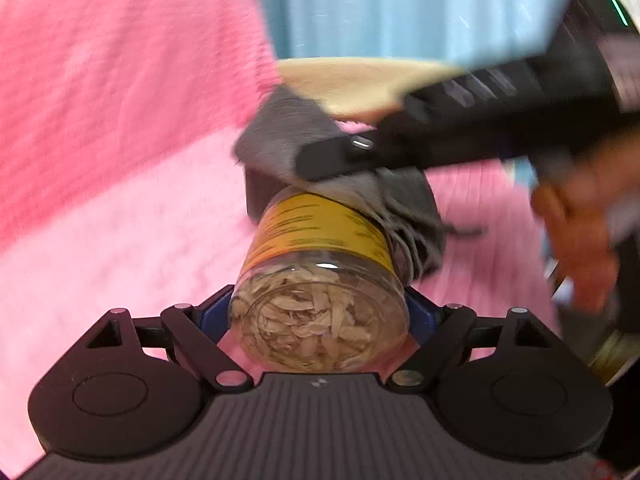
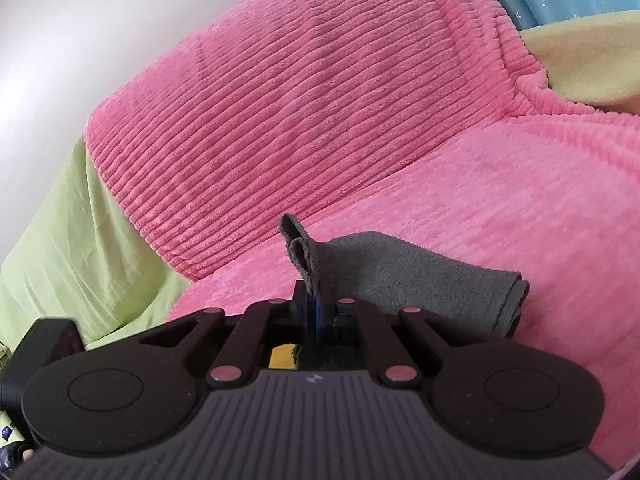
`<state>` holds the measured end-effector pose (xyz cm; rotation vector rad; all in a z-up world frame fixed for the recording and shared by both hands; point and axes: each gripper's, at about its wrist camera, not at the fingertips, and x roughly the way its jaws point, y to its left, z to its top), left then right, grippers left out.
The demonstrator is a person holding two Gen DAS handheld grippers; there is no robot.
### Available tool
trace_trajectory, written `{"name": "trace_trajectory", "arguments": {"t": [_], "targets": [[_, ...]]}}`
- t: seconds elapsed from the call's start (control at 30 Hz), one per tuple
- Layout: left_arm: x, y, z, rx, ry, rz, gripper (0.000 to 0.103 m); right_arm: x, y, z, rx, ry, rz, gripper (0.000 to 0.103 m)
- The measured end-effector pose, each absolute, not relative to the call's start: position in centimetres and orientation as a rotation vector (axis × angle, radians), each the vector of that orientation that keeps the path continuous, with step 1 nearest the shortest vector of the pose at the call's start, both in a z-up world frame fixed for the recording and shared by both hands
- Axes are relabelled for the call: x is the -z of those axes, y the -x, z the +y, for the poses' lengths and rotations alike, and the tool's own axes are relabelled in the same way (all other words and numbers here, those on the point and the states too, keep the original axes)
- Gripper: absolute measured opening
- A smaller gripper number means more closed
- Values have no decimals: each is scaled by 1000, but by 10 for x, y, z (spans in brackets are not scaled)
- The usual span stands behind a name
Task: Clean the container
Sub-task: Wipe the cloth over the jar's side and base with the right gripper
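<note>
The left gripper [image 1: 320,312] is holding the jar [image 1: 320,280] on its side, its jaws closed against the clear walls near the base, with the jar's bottom facing the left wrist camera and pale dried flakes showing through the plastic. The jar is hanging above the pink blanket [image 1: 120,200], not resting on it. The right gripper [image 2: 316,304] is pinching a folded grey cloth [image 2: 400,272] between jaws that are nearly together, and in the left view that cloth [image 1: 288,136] is lying draped over the far end of the jar, just past the yellow label [image 1: 320,224]. The main risk is the jar slipping — round, smooth plastic held by two narrow pads near one end, while the rubbing is pressing on the other end, is likely to twist or pivot downward. Pushing too hard could lever it out of the grip altogether. The cloth is also a worry: only a fold of it is caught in the jaws, so a long stroke could drag it free. Whether a lid is on I cannot tell — the cloth is hiding that end — so spilling cannot be ruled out.
</note>
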<state>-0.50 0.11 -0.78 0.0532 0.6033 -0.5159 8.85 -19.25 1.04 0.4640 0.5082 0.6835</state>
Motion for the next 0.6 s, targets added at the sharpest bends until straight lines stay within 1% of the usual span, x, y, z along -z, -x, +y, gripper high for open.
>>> {"name": "trace_trajectory", "arguments": {"t": [0.1, 0.17, 0.23, 0.43, 0.6], "targets": [[11, -2, 10, 530, 60, 639, 86, -12, -88, -191, -684, -465, 510, 1], [11, -1, 9, 529, 45, 633, 85, -13, -86, -191, -678, -465, 510, 1], [10, 2, 2, 516, -29, 613, 85, -14, -83, -191, -673, -467, 512, 1], [15, 17, -28, 444, -411, 508, 85, -12, -69, -182, -805, -482, 561, 2], [18, 19, -34, 443, -454, 496, 85, -16, -69, -172, -826, -434, 550, 1]]}}
